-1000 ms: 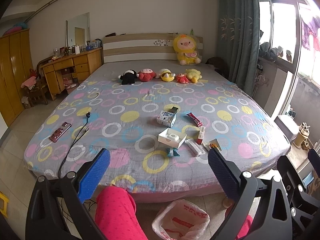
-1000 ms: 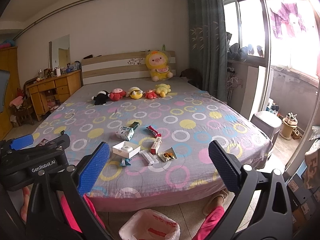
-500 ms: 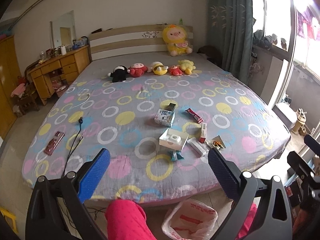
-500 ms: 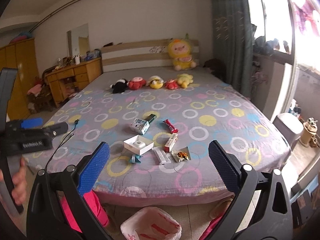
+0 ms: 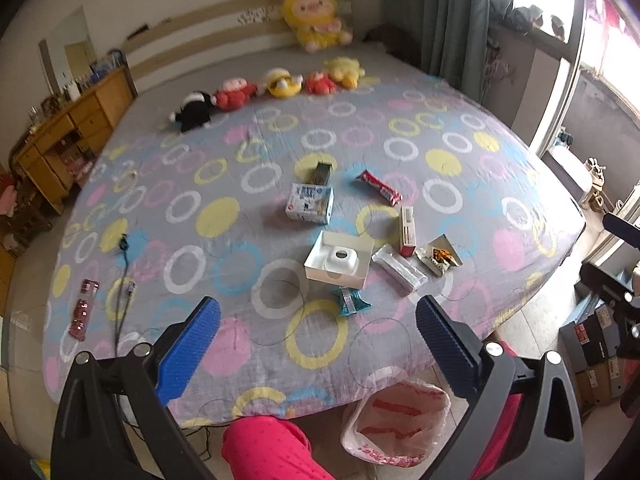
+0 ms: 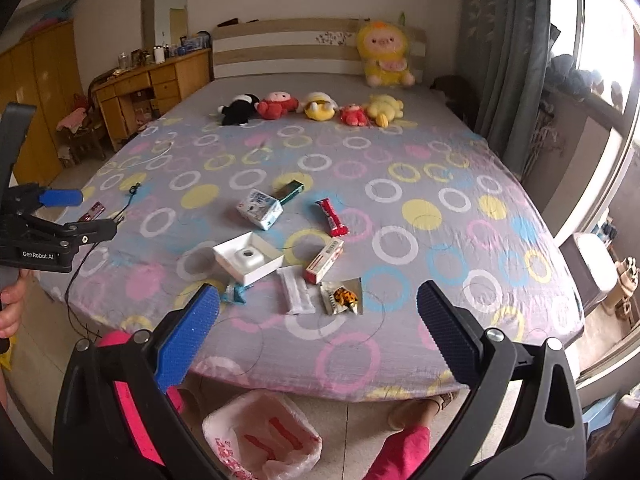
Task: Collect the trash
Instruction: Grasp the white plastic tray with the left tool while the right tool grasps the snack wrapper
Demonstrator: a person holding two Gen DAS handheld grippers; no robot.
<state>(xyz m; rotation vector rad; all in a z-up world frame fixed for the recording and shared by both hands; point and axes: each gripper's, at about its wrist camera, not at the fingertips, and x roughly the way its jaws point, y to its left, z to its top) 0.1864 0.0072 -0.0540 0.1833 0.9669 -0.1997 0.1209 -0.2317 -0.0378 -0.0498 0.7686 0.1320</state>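
Currently, both tools hover above the near edge of the bed [image 6: 460, 208], and each is spread wide with nothing between its blue pads. The left tool [image 5: 318, 344] points at the foot of the mattress; the right tool [image 6: 318, 332] does the same from a position further to the person's right. In the right wrist view, the body of the left tool also shows at the left edge, gripped by a hand [image 6: 10, 308].

The trash lies grouped on the ringed bedspread, near the foot of the bed:
- a white open box [image 6: 248, 262] with a small white item inside;
- a blue-and-white carton [image 6: 260, 208] behind it, with a dark green box [image 6: 291, 192] just beside that;
- a red snack wrapper [image 6: 332, 218] to the right;
- a red-and-white box [image 6: 325, 260], a clear plastic wrapper [image 6: 296, 294] and a foil packet [image 6: 342, 296] with orange contents, all close together;
- a small teal wrapper [image 5: 351, 302] at the near corner of the white box.

A white plastic bag [image 6: 262, 436] with red print stands open on the floor below the bed edge, between the person's pink-clad legs [image 5: 272, 452].

A row of plush toys [image 6: 312, 108] lies near the headboard, well apart from the trash. A black cable [image 5: 122, 280] and a red phone [image 5: 82, 314] rest on the left side of the bed.
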